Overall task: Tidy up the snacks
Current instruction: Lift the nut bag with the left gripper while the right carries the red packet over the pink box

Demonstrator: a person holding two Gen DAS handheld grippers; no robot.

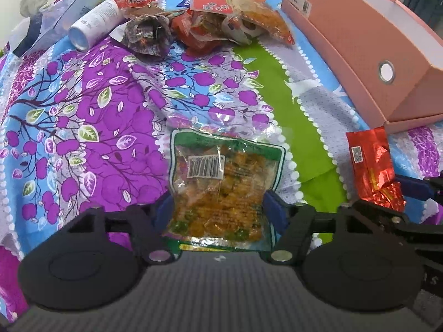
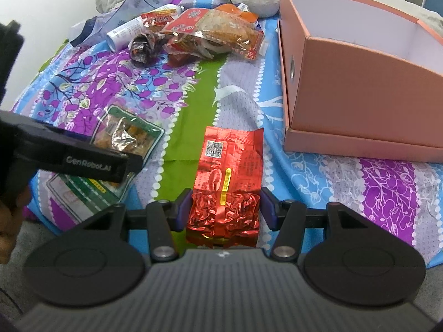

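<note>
**Both grippers closed on snack packets, box standing empty to the right**

Your left gripper (image 1: pixel 218 207) has its blue pads pressed against the two sides of the green-edged packet (image 1: pixel 221 182), roughly two-thirds open, the width of the pack. The packet is clear-fronted, with orange and green pieces inside and a barcode label near its middle. It lies flat on the patterned bedsheet (image 1: pixel 83 110), its near end between your fingers.

Your right gripper (image 2: pixel 223 207) is about half open, its pads touching the crinkled lower part of the red foil packet (image 2: pixel 228 177), which lies lengthwise on the sheet with its QR sticker toward the far end. In the left wrist view the same red foil packet (image 1: pixel 372 166) sits off to the right, just beside the green one.

The pink box (image 2: pixel 360 83) stands near the red packet, to its right and a little farther away, resting in its lid with its white inside showing; nothing is visible in the part you can see.

At the far edge of the sheet a heap of remaining snack packets (image 1: pixel 238 13) lies together, with a crumpled dark wrapper (image 1: pixel 148 36) and a white bottle (image 1: pixel 94 25) on its side just to their left.
</note>
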